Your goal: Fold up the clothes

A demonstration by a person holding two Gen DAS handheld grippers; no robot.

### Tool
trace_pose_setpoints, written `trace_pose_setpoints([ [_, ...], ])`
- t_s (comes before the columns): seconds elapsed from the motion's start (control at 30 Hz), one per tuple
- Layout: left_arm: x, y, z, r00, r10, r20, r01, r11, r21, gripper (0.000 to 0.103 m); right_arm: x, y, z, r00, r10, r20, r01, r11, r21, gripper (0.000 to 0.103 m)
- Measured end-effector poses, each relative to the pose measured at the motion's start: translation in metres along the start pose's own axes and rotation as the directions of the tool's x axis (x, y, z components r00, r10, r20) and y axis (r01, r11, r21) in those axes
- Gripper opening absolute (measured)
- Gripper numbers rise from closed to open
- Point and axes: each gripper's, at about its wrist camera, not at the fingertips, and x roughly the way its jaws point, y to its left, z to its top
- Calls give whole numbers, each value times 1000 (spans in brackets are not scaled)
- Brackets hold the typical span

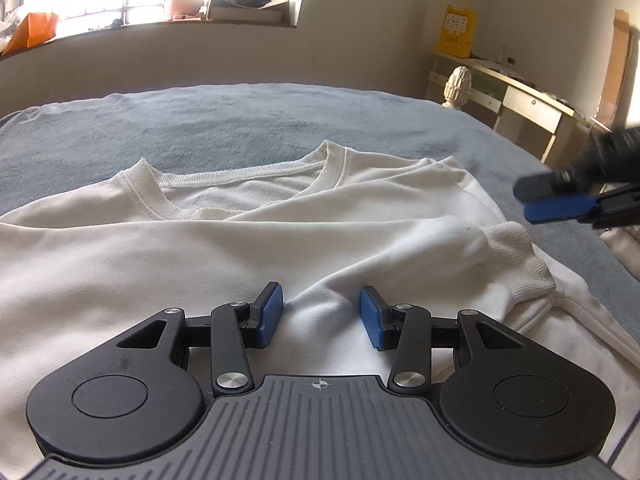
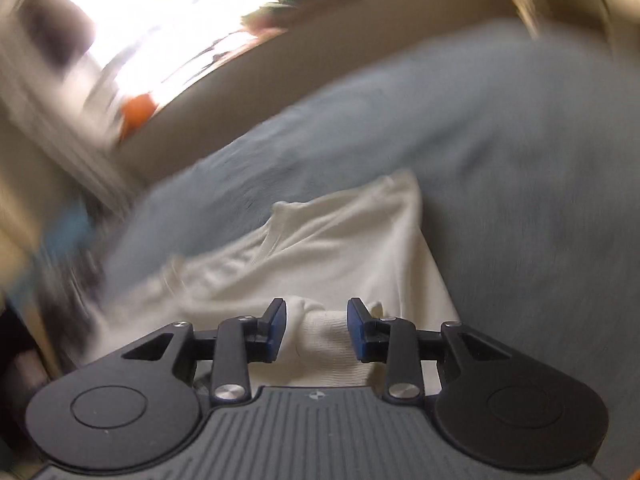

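both tools over the white sweatshirt [image 1: 200, 248]: left tool [image 1: 320, 316] parted, empty; right tool [image 2: 316, 330] seemingly clamps a cuff [image 2: 320, 336].

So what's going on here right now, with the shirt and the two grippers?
A person is folding a white sweatshirt on a grey-blue bed cover with a gripper in each hand. The left gripper hovers open over the body of the shirt, nothing between its fingers. The right gripper has a ribbed white cuff between its fingers; its view is blurred. One sleeve already lies folded across the chest.
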Motion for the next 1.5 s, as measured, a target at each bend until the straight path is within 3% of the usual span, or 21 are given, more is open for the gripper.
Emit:
trace_pose_setpoints([
  [0.1,1,0,0,1000,-1,0,1,1000,-1,43,9,-23,13,998,-7,-57,19,978,208,36],
  [0.2,1,0,-1,1000,-3,3,3,1000,-4,43,11,-36,15,996,15,-93,16,946,322,36],
  [0.37,1,2,-3,1000,-8,12,8,1000,-12,43,27,-36,17,982,-19,-189,83,937,339,36],
  [0.47,1,3,-3,1000,-12,17,12,1000,-17,43,40,-29,17,976,-11,-217,82,944,320,36],
  [0.5,1,3,-3,1000,-13,18,14,1000,-19,43,44,-26,17,971,-12,-237,86,949,304,31],
  [0.53,0,3,-4,1000,-15,20,15,1000,-21,43,49,-22,16,967,-23,-255,97,954,282,28],
  [0.57,0,3,-4,1000,-16,22,16,1000,-22,43,51,-18,14,965,-42,-257,110,960,258,12],
  [0.6,0,4,-4,1000,-17,23,18,1000,-24,43,48,-12,13,968,-60,-243,116,968,223,4],
  [0.73,-2,6,-4,999,-23,32,24,999,-42,43,23,26,9,994,-96,-50,93,994,-63,3],
  [0.83,-7,7,-1,999,-22,45,25,997,-72,43,30,43,-4,979,-201,39,203,927,-315,3],
  [1.0,-9,6,2,999,-8,52,11,997,-76,43,55,39,-31,952,-298,66,288,808,-513,3],
  [1.07,-6,2,0,999,10,45,-8,999,-47,43,59,34,-37,947,-314,64,298,789,-537,4],
  [1.13,-3,-2,-3,999,27,39,-27,999,-18,43,51,32,-33,942,-328,69,315,799,-512,10],
  [1.2,-1,-4,-5,999,41,35,-41,999,3,44,44,28,-24,928,-363,81,357,810,-466,32],
  [1.27,-1,-3,-5,999,40,36,-40,999,-2,44,34,16,-11,899,-423,116,435,822,-368,35],
  [1.37,-2,-4,-7,998,41,39,-41,999,-2,45,11,1,3,921,-368,130,389,895,-217,33],
  [1.43,-1,-5,-6,998,42,39,-42,999,0,45,3,10,2,951,-284,126,306,925,-226,33],
  [1.5,-2,-5,-6,998,42,39,-42,999,0,45,9,24,-3,980,-188,65,199,944,-264,33],
])
